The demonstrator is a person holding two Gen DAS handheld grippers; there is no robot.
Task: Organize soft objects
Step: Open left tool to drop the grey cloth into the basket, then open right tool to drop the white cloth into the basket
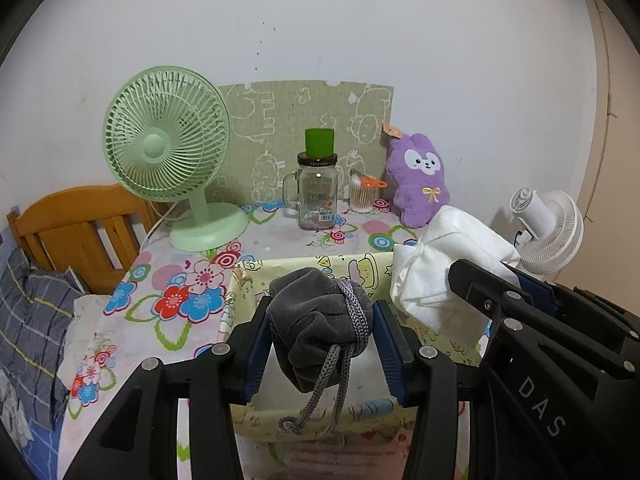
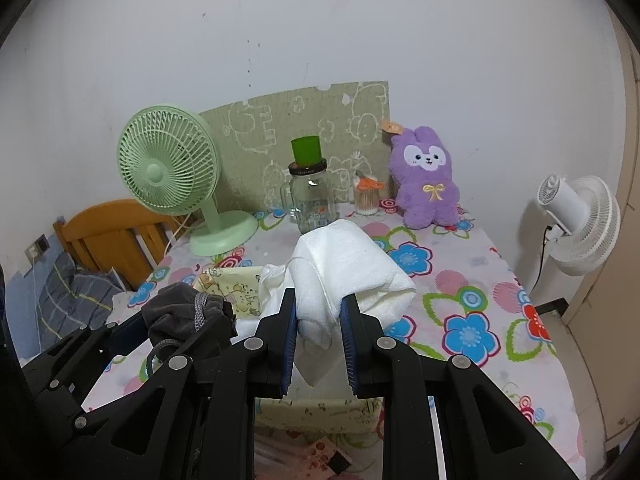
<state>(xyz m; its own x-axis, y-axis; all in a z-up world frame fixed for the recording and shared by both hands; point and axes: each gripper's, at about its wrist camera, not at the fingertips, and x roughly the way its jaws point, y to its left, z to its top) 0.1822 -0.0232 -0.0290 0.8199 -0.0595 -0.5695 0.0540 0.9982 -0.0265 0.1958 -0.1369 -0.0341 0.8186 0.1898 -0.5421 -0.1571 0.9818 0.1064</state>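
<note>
behind everything we see a pale wall, and below it a table under a flowered cloth [image 2: 460, 280]. at the back stand a green fan [image 1: 164, 136], a glass jar [image 1: 316, 192] with a green cup [image 1: 319, 141] on its lid, and a purple plush [image 2: 428, 178].

our left gripper [image 1: 320, 324] holds a grey drawstring pouch [image 1: 316, 320] squarely between its blue pads, pinched at both sides; the cords hang down past the jaws. it hovers over a yellow printed fabric bin [image 1: 360, 266].

our right gripper [image 2: 319, 316] has its jaws drawn narrow on a folded white cloth [image 2: 352, 268], which bulges up and forward beyond the fingertips.

the bin's floor is mostly hidden by both bundles and the gripper frames, so we cannot tell what lies inside. a white fan [image 2: 576, 220] stands off the table's right edge.
</note>
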